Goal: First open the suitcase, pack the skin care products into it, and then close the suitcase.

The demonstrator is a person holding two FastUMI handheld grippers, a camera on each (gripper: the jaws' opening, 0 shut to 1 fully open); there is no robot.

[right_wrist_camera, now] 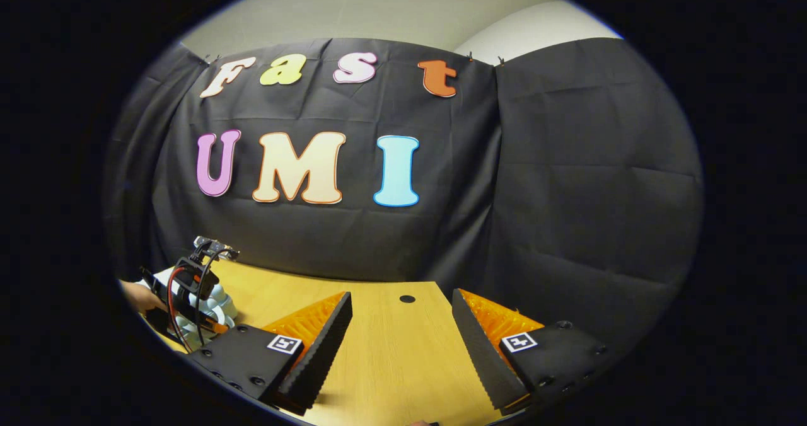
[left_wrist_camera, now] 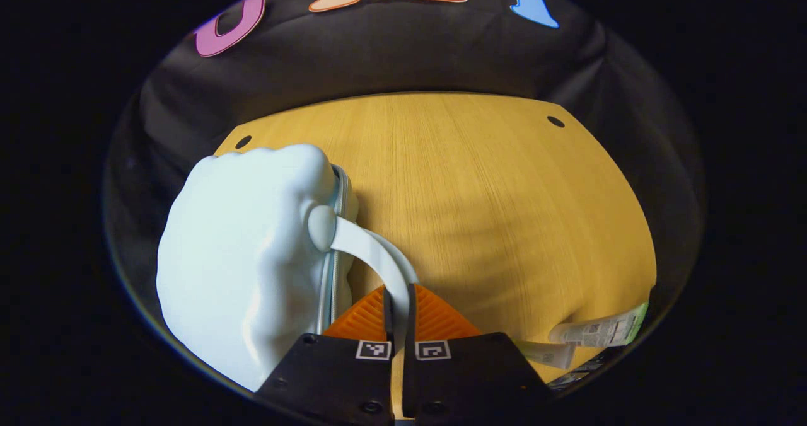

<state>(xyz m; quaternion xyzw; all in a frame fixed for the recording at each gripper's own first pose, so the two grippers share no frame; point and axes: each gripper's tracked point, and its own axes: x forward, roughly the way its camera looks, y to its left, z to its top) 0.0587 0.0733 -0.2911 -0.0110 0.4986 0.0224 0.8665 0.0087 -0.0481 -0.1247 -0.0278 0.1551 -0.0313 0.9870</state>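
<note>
L gripper (left_wrist_camera: 398, 300): fingers pressed together, pinching the thin pale-blue strap handle (left_wrist_camera: 372, 256) of the pale-blue, glossy, lumpy-shelled suitcase (left_wrist_camera: 246, 256). Handle arcs up-left from the fingertips to a round knob on the case's side. Suitcase sits at left of the left gripper view, on the light wooden table (left_wrist_camera: 492, 199), zip seam facing the gripper; looks shut. Near the table's right edge, low in that view: a few white skin-care tubes w/ printed labels (left_wrist_camera: 599, 333), lying flat, well apart from the case.

R gripper (right_wrist_camera: 398, 338): fingers spread wide, nothing between them, hovering above the table. Farther off, at left of the right gripper view, the L gripper w/ cables over the suitcase, a hand (right_wrist_camera: 140, 297) holding it. Black cloth wall (right_wrist_camera: 567, 193) behind.
</note>
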